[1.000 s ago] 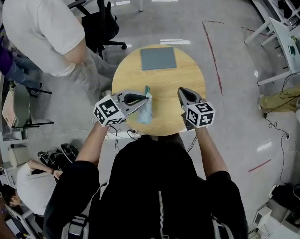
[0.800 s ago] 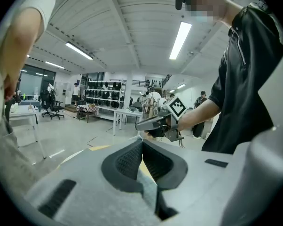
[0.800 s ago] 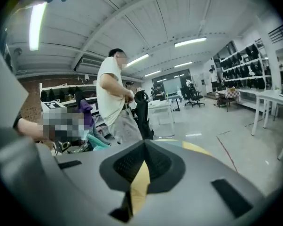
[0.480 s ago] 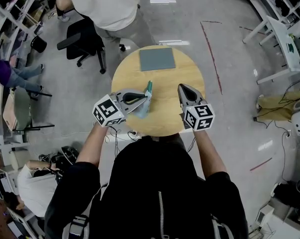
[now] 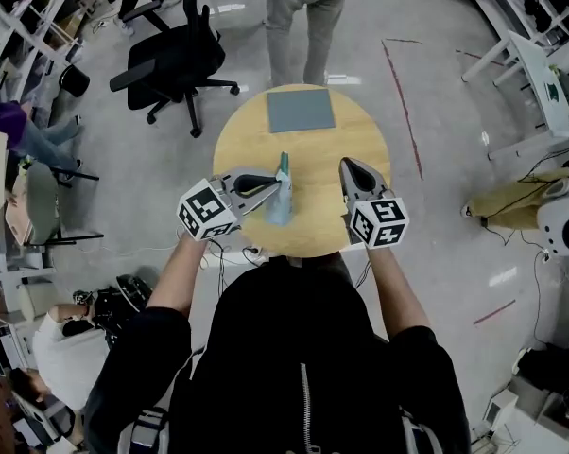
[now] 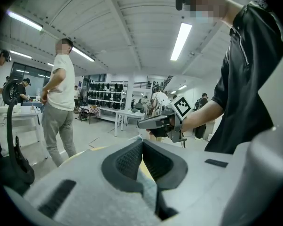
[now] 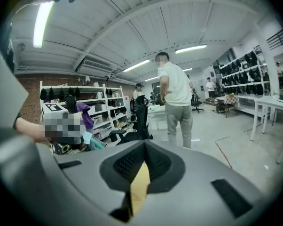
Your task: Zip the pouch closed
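Observation:
In the head view a small teal pouch (image 5: 280, 203) hangs over the round wooden table (image 5: 318, 140). My left gripper (image 5: 283, 183) is shut on its upper edge. The left gripper view shows pale pouch fabric (image 6: 149, 185) pinched between the closed jaws of the left gripper (image 6: 141, 143). My right gripper (image 5: 345, 164) hovers to the pouch's right, a hand's width away, with its jaws together and nothing in them. It shows in the left gripper view too, right gripper (image 6: 142, 124). The right gripper view has the right gripper (image 7: 144, 145) closed, with only tabletop showing below the tips.
A grey square mat (image 5: 301, 110) lies at the table's far side. Beyond the table a person (image 5: 308, 8) stands, next to a black office chair (image 5: 176, 60). White desks (image 5: 540, 74) are off to the right, and shelving stands at the far left.
The person in white has walked from the far left round to behind the table. The right gripper has risen slightly. The left gripper and the pouch have stayed put.

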`<action>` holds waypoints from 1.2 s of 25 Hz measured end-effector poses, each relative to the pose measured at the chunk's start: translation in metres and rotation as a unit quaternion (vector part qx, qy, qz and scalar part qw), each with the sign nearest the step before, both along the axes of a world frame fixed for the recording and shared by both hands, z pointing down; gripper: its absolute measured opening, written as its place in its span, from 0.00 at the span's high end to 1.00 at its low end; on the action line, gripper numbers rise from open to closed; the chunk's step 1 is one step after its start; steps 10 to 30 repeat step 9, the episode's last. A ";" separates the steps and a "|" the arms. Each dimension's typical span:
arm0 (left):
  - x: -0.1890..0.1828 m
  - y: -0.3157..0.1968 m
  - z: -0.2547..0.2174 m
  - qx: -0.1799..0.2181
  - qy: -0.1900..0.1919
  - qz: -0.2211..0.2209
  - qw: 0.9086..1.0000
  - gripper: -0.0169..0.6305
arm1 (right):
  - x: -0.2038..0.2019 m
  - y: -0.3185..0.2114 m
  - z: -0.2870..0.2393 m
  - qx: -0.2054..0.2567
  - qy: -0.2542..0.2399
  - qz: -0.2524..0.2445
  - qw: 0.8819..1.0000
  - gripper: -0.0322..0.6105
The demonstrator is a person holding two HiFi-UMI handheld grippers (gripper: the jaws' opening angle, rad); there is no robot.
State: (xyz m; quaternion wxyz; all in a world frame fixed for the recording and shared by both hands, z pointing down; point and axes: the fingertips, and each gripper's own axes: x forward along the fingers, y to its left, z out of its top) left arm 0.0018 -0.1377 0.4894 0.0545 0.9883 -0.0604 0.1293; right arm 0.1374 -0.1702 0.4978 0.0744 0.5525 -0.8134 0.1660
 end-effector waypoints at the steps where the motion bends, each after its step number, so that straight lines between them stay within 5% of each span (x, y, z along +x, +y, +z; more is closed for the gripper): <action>1: 0.000 0.000 0.000 0.000 0.001 0.000 1.000 0.96 | -0.001 0.000 0.000 0.000 0.000 0.000 1.000 0.95; 30: -0.001 -0.003 0.000 0.004 0.005 -0.006 1.000 0.96 | 0.000 0.000 0.003 0.002 0.000 0.003 1.000 0.95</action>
